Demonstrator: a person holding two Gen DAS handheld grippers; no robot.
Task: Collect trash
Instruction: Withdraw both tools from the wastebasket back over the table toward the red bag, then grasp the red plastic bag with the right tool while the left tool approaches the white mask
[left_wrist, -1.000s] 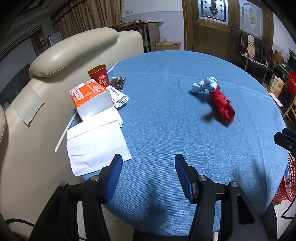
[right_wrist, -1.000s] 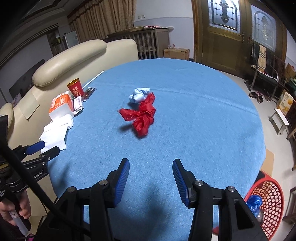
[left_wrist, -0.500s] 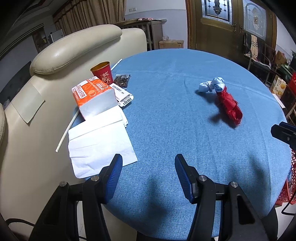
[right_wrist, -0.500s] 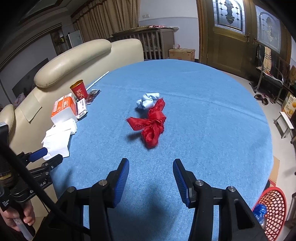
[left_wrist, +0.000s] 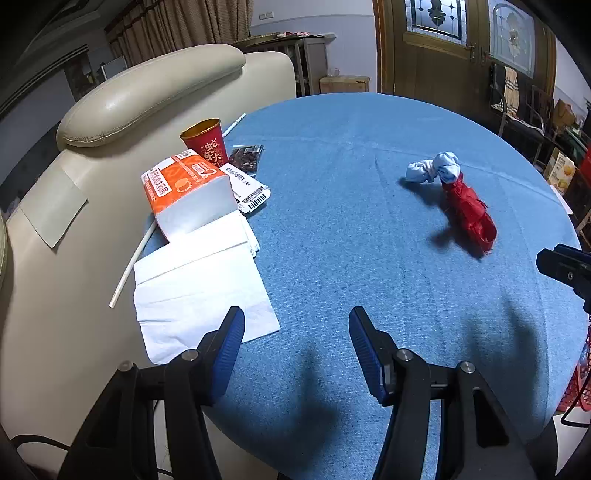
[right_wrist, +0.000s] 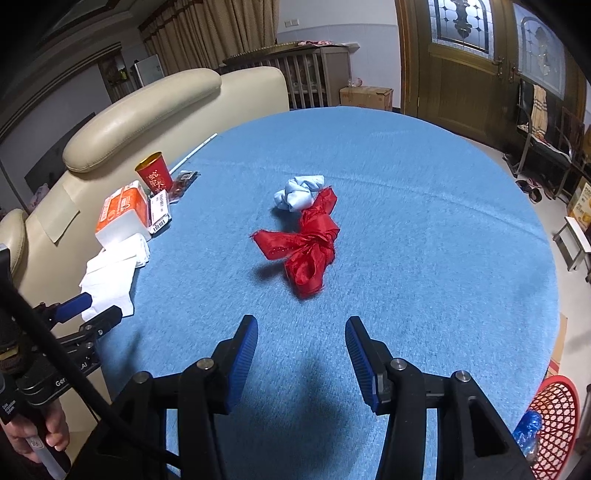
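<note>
Left wrist view: I take the round table with the blue cloth (left_wrist: 351, 206) as my landmark. Off its left edge I see the cream leather sofa back (left_wrist: 147, 96). Along the table's left rim lie a long white straw (left_wrist: 131, 258), flat white paper napkins (left_wrist: 199, 291), an orange-and-white tissue pack (left_wrist: 184, 192) resting on them, a red paper cup with gold lining (left_wrist: 205, 142) standing upright behind the pack, a white barcode label (left_wrist: 251, 194) and a small dark snack packet (left_wrist: 245, 158). My left gripper (left_wrist: 295, 350) hangs over the table's near edge, its 2 blue-padded jaws partly apart with nothing between them. Right of the table's middle sits the trash: a crumpled pale-blue cloth wad (left_wrist: 434, 170) touching a crumpled red ribbon bundle (left_wrist: 471, 218).

In the right wrist view, a hand (right_wrist: 33, 432) grips the left gripper's handle beside the table's left edge. The blue wad (right_wrist: 299, 194) and red ribbon (right_wrist: 308, 245) lie near the table's centre, ahead of my right gripper (right_wrist: 301, 350), well clear of its fingers (right_wrist: 242, 354). Its jaws stand partly apart and empty. Off the table's right near edge, on the floor, is a red mesh basket (right_wrist: 554, 417) with something blue inside.
</note>
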